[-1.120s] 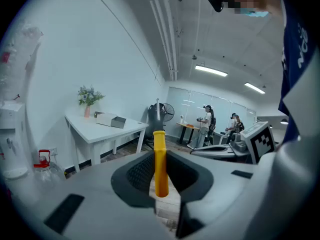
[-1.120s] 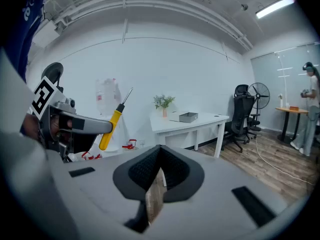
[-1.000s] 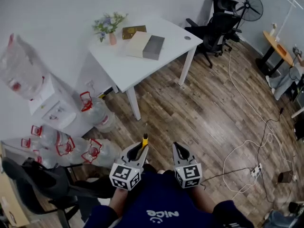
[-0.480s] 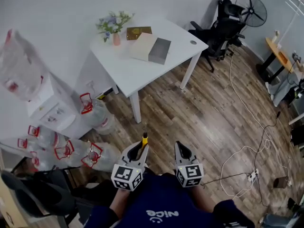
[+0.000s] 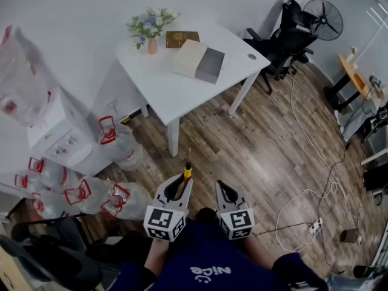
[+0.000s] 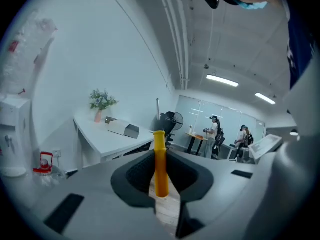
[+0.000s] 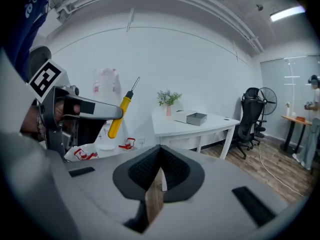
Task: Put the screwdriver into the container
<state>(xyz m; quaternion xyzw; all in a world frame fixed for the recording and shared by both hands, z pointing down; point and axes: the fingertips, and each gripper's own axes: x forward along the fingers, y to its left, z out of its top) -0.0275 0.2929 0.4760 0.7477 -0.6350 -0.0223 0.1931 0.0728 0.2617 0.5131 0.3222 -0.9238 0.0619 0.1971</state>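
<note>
My left gripper (image 5: 176,188) is shut on a yellow-handled screwdriver (image 5: 187,173), held low in front of the person's body. Its shaft points up and forward. In the left gripper view the yellow handle (image 6: 159,149) stands upright between the two dark pads (image 6: 135,176). The right gripper view shows the left gripper (image 7: 82,109) from the side, the screwdriver (image 7: 116,118) slanting out of it. My right gripper (image 5: 225,193) is beside the left, shut and holding nothing. The grey open container (image 5: 210,65) sits on the white table (image 5: 163,83), well ahead of both grippers.
On the table are a flower vase (image 5: 151,34), a tan box (image 5: 189,57) and a brown box (image 5: 182,39). Water bottles (image 5: 115,144) lie at the left. An office chair (image 5: 285,41), a fan (image 5: 322,18) and floor cables (image 5: 315,193) are at the right.
The head view has shifted a little, so the table sits slightly further right and the bottles lower. Both grippers keep their places, the left still holding the screwdriver.
</note>
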